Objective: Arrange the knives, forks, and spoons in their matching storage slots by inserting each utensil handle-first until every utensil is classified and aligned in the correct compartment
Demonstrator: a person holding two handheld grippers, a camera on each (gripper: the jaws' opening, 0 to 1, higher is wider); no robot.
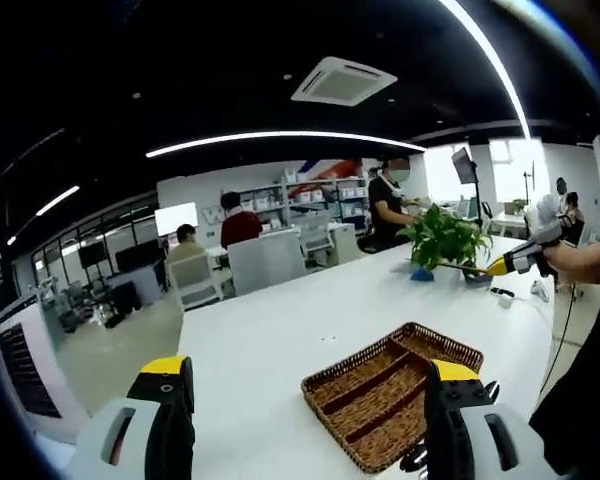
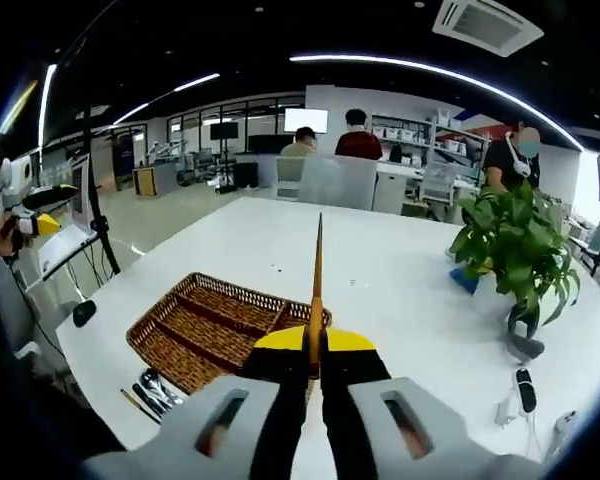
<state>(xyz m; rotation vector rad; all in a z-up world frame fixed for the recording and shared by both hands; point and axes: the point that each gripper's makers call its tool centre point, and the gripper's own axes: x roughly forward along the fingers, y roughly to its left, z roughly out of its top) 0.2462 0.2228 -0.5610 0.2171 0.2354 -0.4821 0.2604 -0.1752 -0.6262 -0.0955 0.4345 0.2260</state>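
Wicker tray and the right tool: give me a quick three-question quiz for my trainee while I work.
1. True or false: the right tool is shut on a slim utensil.
2. The wicker tray has compartments that hold: A) forks, B) nothing, C) spoons.
3. Fill in: the loose utensils lie beside the tray on the white ___.
Key: 1 true; 2 B; 3 table.
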